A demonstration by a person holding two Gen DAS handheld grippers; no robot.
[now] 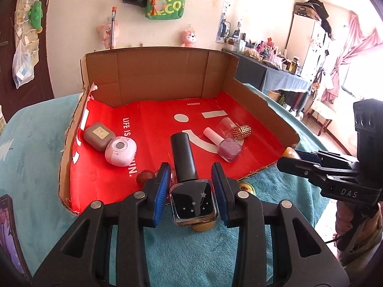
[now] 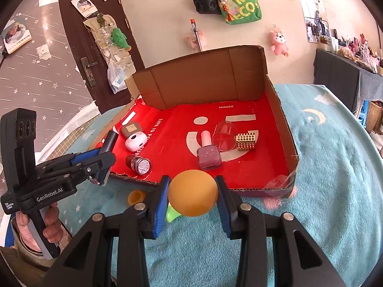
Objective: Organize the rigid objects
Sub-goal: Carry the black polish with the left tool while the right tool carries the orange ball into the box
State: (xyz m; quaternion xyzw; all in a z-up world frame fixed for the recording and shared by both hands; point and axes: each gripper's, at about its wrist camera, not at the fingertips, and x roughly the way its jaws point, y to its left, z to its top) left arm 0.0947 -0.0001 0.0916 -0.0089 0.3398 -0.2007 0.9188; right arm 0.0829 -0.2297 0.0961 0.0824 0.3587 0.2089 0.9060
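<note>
Nail polish bottle (image 1: 194,193) is being clenched by the left gripper (image 1: 191,184), before the tray (image 1: 263,110). The right gripper (image 2: 192,196) is squeezing an orange ball (image 2: 192,192); it risks rolling free.

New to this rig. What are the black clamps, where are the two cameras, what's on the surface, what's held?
No robot arm: a person holds a two-finger clamp in each hand, and a fisheye camera on each looks along its fingers. In the left-wrist picture, the left gripper is clamped on a black square nail-polish bottle with stars. In the right-wrist picture, the right gripper is clamped on an orange ball. On the teal towel lies an open cardboard tray with a red floor, holding a pink polish bottle, a gold studded cap and a pink-white earbud case.
</note>
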